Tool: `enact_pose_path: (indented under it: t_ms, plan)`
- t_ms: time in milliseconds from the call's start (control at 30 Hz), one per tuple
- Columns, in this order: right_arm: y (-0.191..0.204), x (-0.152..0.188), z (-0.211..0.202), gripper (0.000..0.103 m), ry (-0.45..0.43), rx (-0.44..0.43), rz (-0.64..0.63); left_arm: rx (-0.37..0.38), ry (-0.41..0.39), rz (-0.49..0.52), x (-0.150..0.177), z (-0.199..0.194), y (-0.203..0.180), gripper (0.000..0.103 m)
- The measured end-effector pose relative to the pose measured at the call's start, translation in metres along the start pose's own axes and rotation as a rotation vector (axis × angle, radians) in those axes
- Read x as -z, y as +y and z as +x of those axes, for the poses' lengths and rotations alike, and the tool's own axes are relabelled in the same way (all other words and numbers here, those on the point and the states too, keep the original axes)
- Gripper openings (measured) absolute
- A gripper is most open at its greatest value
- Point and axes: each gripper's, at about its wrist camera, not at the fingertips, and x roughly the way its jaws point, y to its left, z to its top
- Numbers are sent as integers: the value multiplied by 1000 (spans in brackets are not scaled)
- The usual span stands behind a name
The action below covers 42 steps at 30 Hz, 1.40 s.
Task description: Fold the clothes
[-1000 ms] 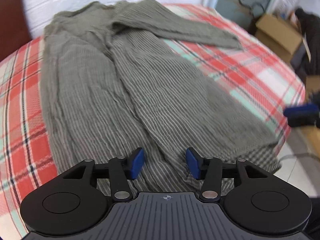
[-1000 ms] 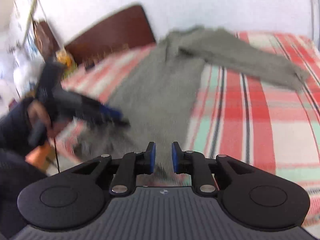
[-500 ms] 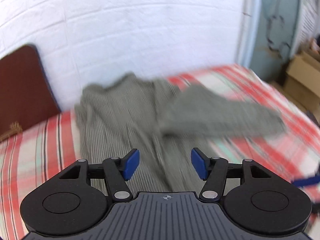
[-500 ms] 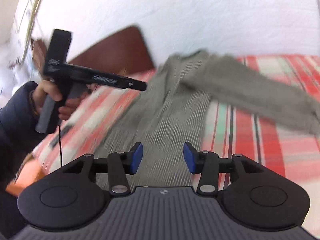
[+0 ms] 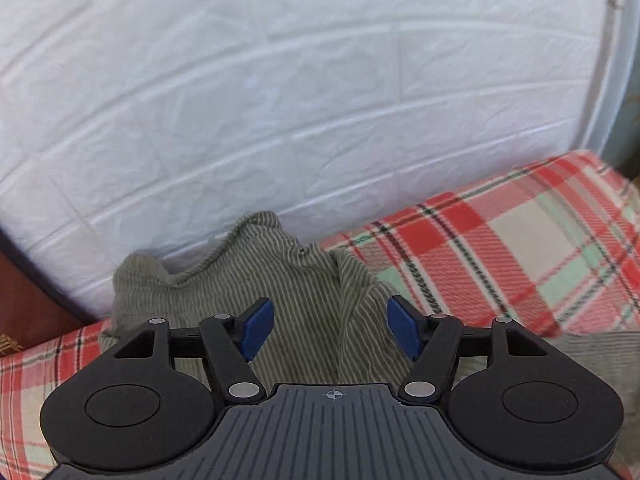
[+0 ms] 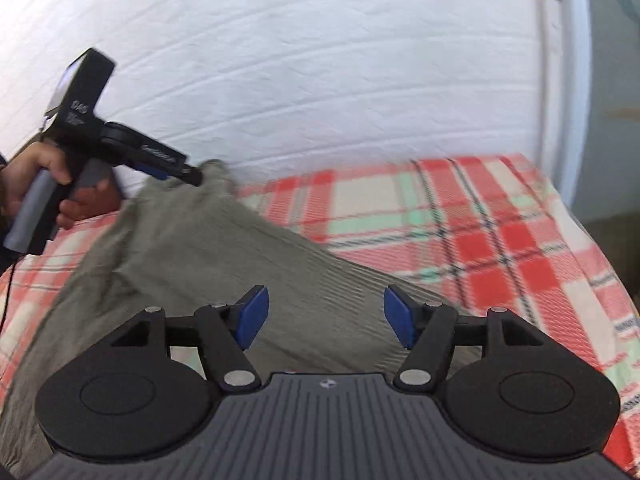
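White wall panelling (image 5: pixel 280 100) fills the background beyond both pairs of fingers, and a bed with a red, white and green plaid blanket (image 5: pixel 520 248) runs along its foot. A grey-green striped sweater (image 5: pixel 304 300) lies on that blanket.

Seen from the left wrist, the left gripper (image 5: pixel 330 330) points down at the sweater's collar end, which is bunched against the wall straight ahead of the fingers. Its blue fingers (image 5: pixel 256 328) stand wide apart and are opening; sweater cloth shows in the gap below them, but neither pad presses on it. A dark brown headboard (image 5: pixel 24 304) shows at the far left of the fingers.

Seen from the right wrist, the right gripper (image 6: pixel 326 318) hangs over a broad stretch of the sweater (image 6: pixel 192 264), which spreads ahead and to the left of its fingers. These fingers (image 6: pixel 252 316) are also opening and hold nothing. Far ahead and to the left, a hand (image 6: pixel 52 184) grips the left gripper (image 6: pixel 188 174), whose tips sit at the sweater's far end by the wall. Bare plaid blanket (image 6: pixel 500 248) lies to the right of the fingers.
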Motion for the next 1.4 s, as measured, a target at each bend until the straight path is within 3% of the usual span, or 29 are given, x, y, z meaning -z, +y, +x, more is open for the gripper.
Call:
enact_pose_path:
  t_ms: [200,233,267,300,400,467,500,600,667,700,800,867,967,1100,1233,1400]
  plan:
    - [-46,16,9,69,41,94,70,9,23,33,5,27,-12,74]
    - [-49,19,8,69,44,102,75,5,21,46,6,29,-14,52]
    - [-50,21,9,69,40,102,72,10,27,48,6,31,-13,38]
    - [-51,23,9,69,33,102,64,17,35,44,6,32,-11,14]
    - [-49,23,3,69,10,130,49,54,29,-33,5,33,5,13]
    - [-51,24,1,69,4,122,58,93,21,-108,4,32,21,13]
    - [-51,24,2,64,27,121,53,96,29,-144,4,33,28,13]
    - [-48,21,-2,2,48,58,87,87,38,-201,4,35,43,19]
    - [-46,17,-10,1,39,-16,135,68,30,-217,5,35,49,28]
    - [-44,15,-14,1,35,-53,158,58,26,-225,6,36,52,40]
    - [-27,9,-36,1,7,-267,229,18,12,-241,6,36,61,65]
    - [-9,6,-50,1,2,-408,241,8,17,-249,4,31,68,66]
    - [22,6,-59,1,22,-547,203,30,21,-238,-1,13,72,65]
    - [68,15,-45,2,141,-726,195,57,29,-168,-11,-19,68,68]
    - [123,29,-27,2,241,-861,139,63,24,-71,-13,-54,62,72]
    - [198,44,-11,2,333,-1005,60,-10,13,-9,-7,-93,73,75]
